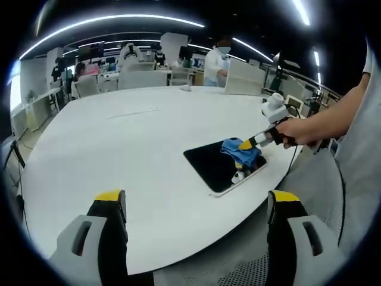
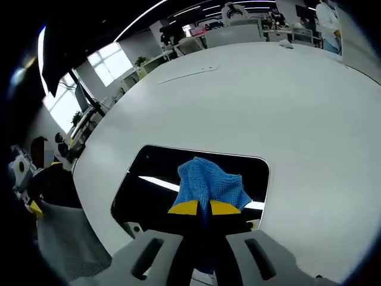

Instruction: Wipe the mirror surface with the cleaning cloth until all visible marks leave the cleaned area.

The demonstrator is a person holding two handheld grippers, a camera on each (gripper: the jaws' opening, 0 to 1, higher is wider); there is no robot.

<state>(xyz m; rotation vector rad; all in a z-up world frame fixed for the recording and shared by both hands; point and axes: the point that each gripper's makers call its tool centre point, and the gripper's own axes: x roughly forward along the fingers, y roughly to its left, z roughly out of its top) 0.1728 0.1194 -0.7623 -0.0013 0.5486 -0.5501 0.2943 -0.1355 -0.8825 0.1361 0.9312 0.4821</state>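
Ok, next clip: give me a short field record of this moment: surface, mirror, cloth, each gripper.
surface: white table
mirror: dark rectangular mirror lying flat near the table edge
cloth: blue cleaning cloth resting on the mirror
right gripper: right gripper shut on the cloth, pressing it to the mirror
left gripper: left gripper open, holding nothing, back from the mirror
marks on mirror: cannot tell
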